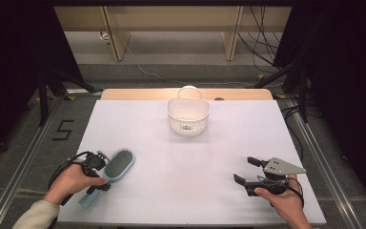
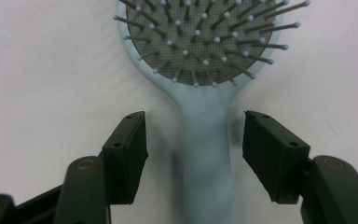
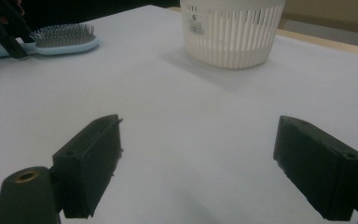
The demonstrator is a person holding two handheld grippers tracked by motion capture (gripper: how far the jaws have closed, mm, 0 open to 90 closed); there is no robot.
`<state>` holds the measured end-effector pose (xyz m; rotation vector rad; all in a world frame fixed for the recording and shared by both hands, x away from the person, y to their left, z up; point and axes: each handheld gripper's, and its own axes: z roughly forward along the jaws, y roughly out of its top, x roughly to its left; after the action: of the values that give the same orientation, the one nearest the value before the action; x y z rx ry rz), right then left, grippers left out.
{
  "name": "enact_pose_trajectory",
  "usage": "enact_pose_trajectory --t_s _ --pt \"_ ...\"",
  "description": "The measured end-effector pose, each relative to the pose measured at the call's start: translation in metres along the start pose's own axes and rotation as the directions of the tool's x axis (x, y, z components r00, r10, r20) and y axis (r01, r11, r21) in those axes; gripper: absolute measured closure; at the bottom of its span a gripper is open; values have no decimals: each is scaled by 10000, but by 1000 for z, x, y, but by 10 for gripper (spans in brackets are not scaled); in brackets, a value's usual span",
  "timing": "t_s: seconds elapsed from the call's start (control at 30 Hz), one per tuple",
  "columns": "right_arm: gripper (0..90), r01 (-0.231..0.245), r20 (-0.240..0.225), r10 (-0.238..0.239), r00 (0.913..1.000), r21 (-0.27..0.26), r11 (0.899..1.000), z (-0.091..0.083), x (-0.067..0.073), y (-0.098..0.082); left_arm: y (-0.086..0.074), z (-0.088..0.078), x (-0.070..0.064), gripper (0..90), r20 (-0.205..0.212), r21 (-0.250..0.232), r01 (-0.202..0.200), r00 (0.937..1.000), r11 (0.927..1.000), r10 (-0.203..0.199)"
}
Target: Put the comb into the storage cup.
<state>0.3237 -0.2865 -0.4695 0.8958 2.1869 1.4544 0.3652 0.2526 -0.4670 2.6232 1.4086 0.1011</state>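
Pale blue hairbrush (image 2: 207,140) lying bristles-up on the white table (image 1: 190,162), handle running straight down the middle of the gap between the jaws of the left gripper (image 2: 193,154). Jaws partway open, one on each side of the handle, with a sliver of table showing between each pad and the handle on both sides; nothing pressed, nothing held. Oval bristle head just beyond the jaw tips, farther out along the same line the jaws point. From the high view, left gripper (image 1: 97,174) angled down over the brush's handle (image 1: 91,195), left hand (image 1: 71,181) wrapped around its body, brush head (image 1: 119,163) sticking out past it toward the table's middle. Right gripper (image 1: 248,172) well apart from the brush, held low over the near right part of the table in the right hand (image 1: 283,200), jaws spread wide with only bare table between them, gripping nothing. Ahead of those jaws and off to one side, in the right gripper view, the white slatted basket (image 3: 233,32); farther off on the other side, the brush (image 3: 63,39) again. Basket (image 1: 188,114) standing upright near the far edge, well clear of both grippers.
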Motion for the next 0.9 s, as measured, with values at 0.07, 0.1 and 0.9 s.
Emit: enact_pose_trajectory --t_s 0.07,0.1,0.9 --pt "158 2 -8 -2 10000 -3 10000 0 0 0 1 0 0 410 11 73 -38 10000 10000 38" --pt "158 -1 -6 1 10000 -3 10000 0 0 0 2 0 0 413 20 96 -25 10000 10000 25" --pt "158 32 -9 -32 10000 27 10000 1 0 0 15 3 0 492 -14 899 -125 9999 9959 127"
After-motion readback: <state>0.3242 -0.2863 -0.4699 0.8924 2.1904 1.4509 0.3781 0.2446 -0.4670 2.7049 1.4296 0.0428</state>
